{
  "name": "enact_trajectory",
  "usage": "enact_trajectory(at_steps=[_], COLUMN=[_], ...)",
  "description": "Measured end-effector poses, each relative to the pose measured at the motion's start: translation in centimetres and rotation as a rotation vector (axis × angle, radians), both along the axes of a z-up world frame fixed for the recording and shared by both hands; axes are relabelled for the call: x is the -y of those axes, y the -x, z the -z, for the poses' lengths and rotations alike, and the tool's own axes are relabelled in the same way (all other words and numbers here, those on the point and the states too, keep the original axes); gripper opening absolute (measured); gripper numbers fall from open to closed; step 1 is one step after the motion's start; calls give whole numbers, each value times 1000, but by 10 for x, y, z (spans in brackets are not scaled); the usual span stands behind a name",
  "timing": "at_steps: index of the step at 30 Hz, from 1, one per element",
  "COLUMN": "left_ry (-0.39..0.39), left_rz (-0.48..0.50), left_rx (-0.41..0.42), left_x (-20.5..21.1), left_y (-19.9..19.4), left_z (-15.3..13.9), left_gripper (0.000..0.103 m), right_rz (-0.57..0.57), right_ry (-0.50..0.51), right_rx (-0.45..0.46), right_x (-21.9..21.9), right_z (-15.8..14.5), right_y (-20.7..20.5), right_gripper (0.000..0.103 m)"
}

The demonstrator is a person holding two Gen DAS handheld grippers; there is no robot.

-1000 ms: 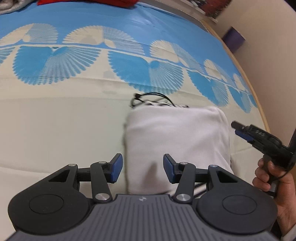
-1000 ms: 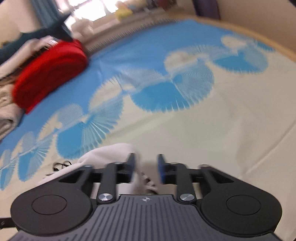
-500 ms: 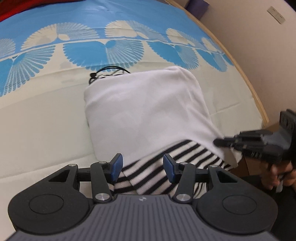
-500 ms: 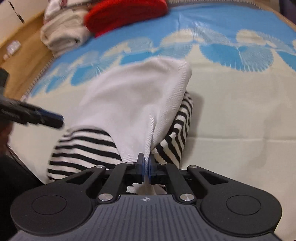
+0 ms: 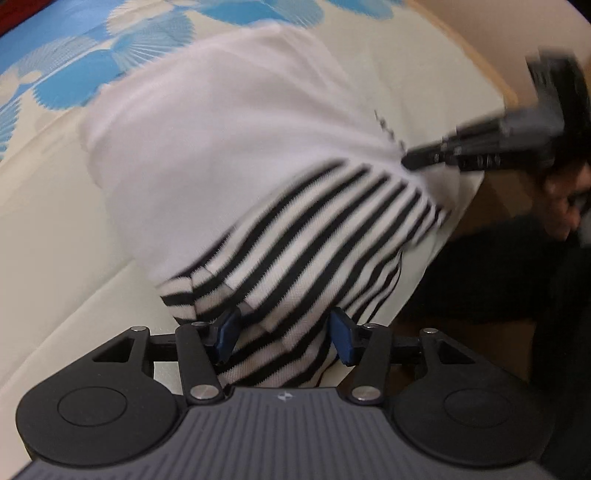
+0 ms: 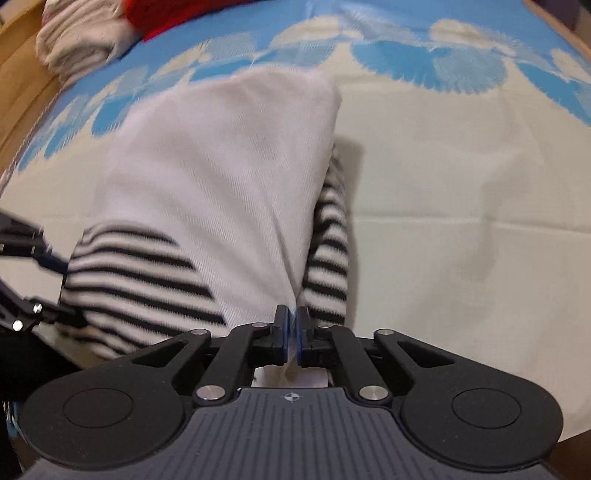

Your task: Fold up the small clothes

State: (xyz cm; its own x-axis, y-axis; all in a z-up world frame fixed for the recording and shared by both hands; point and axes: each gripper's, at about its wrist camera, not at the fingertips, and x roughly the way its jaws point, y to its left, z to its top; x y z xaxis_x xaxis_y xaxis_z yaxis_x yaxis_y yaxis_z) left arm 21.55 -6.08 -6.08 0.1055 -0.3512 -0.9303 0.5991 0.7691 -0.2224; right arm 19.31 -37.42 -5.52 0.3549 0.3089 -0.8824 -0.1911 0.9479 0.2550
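**Asker:** Left wrist view first, please. What is showing?

**Onlooker:** A white garment (image 5: pixel 236 122) with black-and-white striped parts is lying at the near edge of a bed sheet (image 5: pixel 48 206) printed with blue fans. The left gripper (image 5: pixel 283 334) is reaching over the striped cloth with its jaws spread wide, one blue pad on each side of a striped fold, not squeezing it. Off to the right, the right gripper (image 5: pixel 410 160) is biting the garment's white edge, though that part is blurred.

**Asker:** And the right wrist view?

**Onlooker:** The right gripper (image 6: pixel 291 332) is pinching a thin ridge of white cloth, its jaws pressed together on it. The garment (image 6: pixel 221 166) is stretching away from it toward the middle of the bed.

**Asker:** How should this step be handled?

**Onlooker:** My judgement: the left jaws should be closing on the striped edge at a matching corner, so both hands are lifting evenly and the fold is landing square. Grabbing too many layers would be bunching it.

**Asker:** Is either view showing something the other is missing?

**Onlooker:** Yes. Only the right wrist view is showing a striped sleeve (image 6: pixel 328 240) tucked under the garment's right side, plus a red item (image 6: pixel 177 14) and pale folded cloths (image 6: pixel 77 37) at the bed's far left corner. Only the left wrist view is showing the spread left pads clearly.
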Motion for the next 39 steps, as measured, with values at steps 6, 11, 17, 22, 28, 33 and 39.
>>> enact_trajectory(at_steps=[6, 11, 17, 22, 28, 33, 39], left_ry=[203, 274, 397, 411, 387, 408, 454], left_rz=[-403, -726, -825, -804, -765, -713, -702], left_rx=[75, -84, -239, -274, -227, -128, 104], left_x=[-59, -95, -104, -93, -83, -85, -116], left_y=[-39, -75, -97, -112, -117, -114, -108], left_z=[-26, 12, 56, 73, 70, 37, -20], left_gripper=[83, 84, 87, 87, 65, 33, 32], right_rz=[137, 153, 201, 212, 203, 207, 223], right_ry=[-72, -96, -102, -173, -176, -166, -300], right_rx=[116, 35, -103, -127, -119, -79, 54], right_x=[17, 2, -2, -4, -13, -19, -26], right_z=[-11, 7, 34, 40, 38, 28, 1], right_y=[-4, -29, -55, -62, -66, -66, -72], right_gripper=[74, 74, 74, 40, 19, 15, 10])
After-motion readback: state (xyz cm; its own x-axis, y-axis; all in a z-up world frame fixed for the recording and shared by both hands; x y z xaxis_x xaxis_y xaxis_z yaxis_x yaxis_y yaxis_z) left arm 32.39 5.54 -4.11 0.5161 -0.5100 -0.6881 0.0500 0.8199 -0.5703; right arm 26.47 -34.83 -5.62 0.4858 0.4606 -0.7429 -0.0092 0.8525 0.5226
